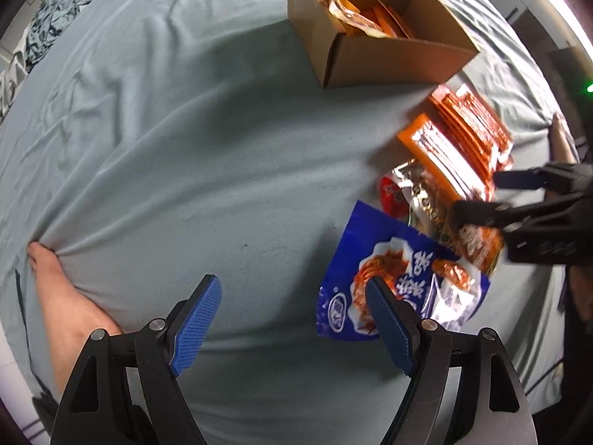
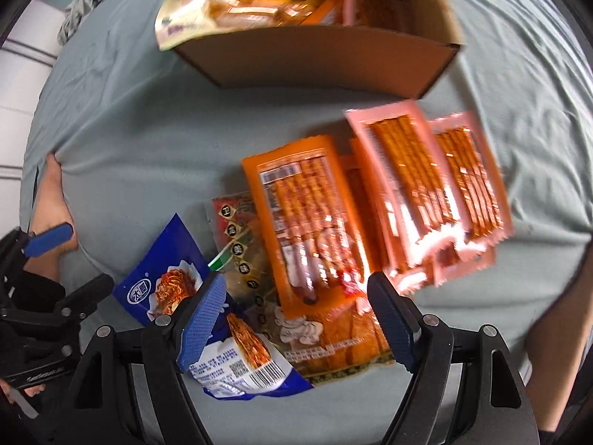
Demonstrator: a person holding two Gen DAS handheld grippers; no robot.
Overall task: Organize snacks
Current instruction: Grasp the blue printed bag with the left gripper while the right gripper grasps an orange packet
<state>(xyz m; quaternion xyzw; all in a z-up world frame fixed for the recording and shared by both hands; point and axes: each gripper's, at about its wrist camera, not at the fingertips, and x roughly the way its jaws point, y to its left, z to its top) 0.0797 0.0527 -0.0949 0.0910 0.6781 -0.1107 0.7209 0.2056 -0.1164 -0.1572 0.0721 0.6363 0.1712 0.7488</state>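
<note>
An open cardboard box (image 1: 389, 59) (image 2: 318, 63) stands on a grey-green sheet and holds several orange snack packs (image 1: 374, 18) (image 2: 259, 11). In front of it lie loose packs: a blue pouch (image 1: 393, 278) (image 2: 174, 278), a patterned pack (image 1: 437, 207) (image 2: 259, 270), an orange stick pack (image 1: 437, 148) (image 2: 307, 218) and pink stick packs (image 1: 470, 122) (image 2: 437, 185). My left gripper (image 1: 294, 319) is open and empty over bare sheet, left of the blue pouch. My right gripper (image 2: 296, 319) (image 1: 481, 193) is open and empty, just above the orange and patterned packs.
A bare foot (image 1: 63, 296) (image 2: 52, 200) rests on the sheet at the left. Crumpled patterned fabric (image 1: 55, 11) lies at the far left corner. A person's leg (image 2: 556, 333) is at the right edge.
</note>
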